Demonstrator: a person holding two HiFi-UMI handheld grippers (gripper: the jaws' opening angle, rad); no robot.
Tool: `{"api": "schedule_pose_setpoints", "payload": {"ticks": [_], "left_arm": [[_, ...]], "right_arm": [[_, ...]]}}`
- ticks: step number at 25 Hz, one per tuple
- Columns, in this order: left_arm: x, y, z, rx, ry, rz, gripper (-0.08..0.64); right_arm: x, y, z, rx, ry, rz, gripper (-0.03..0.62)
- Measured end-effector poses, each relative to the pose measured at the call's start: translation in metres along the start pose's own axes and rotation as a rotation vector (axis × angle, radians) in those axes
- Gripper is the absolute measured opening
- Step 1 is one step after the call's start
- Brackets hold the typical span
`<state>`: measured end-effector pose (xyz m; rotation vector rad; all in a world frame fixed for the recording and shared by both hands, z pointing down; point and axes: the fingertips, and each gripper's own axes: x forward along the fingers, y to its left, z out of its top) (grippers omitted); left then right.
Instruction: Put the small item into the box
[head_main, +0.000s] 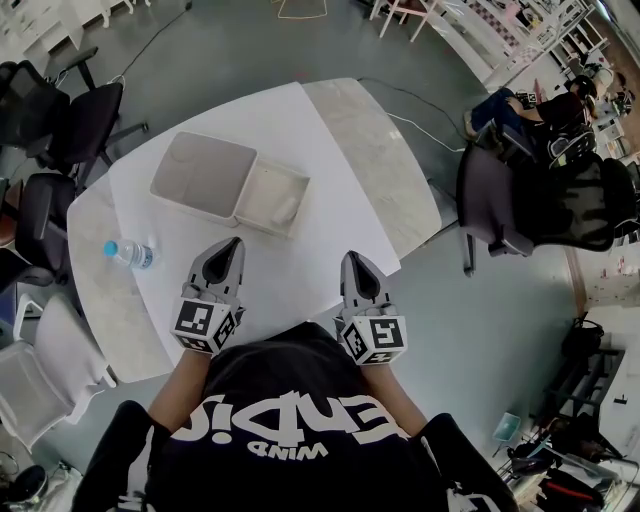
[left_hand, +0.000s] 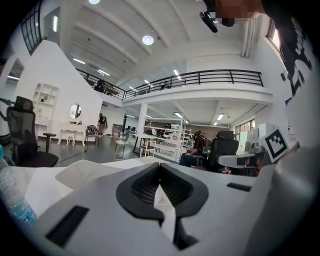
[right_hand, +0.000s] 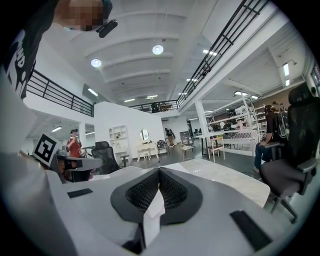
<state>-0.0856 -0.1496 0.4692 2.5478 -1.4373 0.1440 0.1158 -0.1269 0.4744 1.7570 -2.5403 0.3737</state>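
An open, shallow white box (head_main: 272, 198) lies on the white table (head_main: 300, 120), its lid (head_main: 203, 172) folded out flat to the left. A small clear water bottle (head_main: 128, 253) with a blue cap lies on its side near the table's left edge. My left gripper (head_main: 236, 243) rests shut and empty on the near part of the table, pointing at the box. My right gripper (head_main: 352, 258) sits beside it, also shut and empty. In the left gripper view the shut gripper (left_hand: 160, 165) has the box (left_hand: 80, 172) ahead and the bottle (left_hand: 12, 200) at far left. The right gripper (right_hand: 159, 171) looks along the bare tabletop.
Black office chairs (head_main: 60, 120) stand off the table's left side, and a white chair (head_main: 35, 370) is at the near left corner. A dark chair (head_main: 495, 205) stands close to the table's right edge. A seated person (head_main: 540, 105) is at the far right.
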Motion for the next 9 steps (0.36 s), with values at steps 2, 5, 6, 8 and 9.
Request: {"api": "schedule_pose_setpoints", "payload": {"ticks": [2, 5, 6, 8, 9], "left_arm": [[0.0, 0.001, -0.0003, -0.004, -0.001, 0.002, 0.009], [-0.0004, 0.0001, -0.0003, -0.01, -0.003, 0.003, 0.011], [-0.0006, -0.0004, -0.0001, -0.01, -0.002, 0.004, 0.009], [-0.001, -0.001, 0.0002, -0.01, 0.001, 0.006, 0.009], [-0.0011, -0.0012, 0.0004, -0.01, 0.002, 0.007, 0.009]], "right_arm": [[0.0005, 0.0001, -0.0009, -0.001, 0.001, 0.003, 0.023], [-0.0006, -0.0005, -0.0016, -0.005, 0.002, 0.008, 0.022], [-0.001, -0.0007, -0.0014, -0.008, 0.004, 0.009, 0.021], [-0.0014, -0.0008, -0.0009, -0.01, 0.008, 0.011, 0.022], [-0.0015, -0.0008, -0.0006, -0.01, 0.009, 0.011, 0.022]]}}
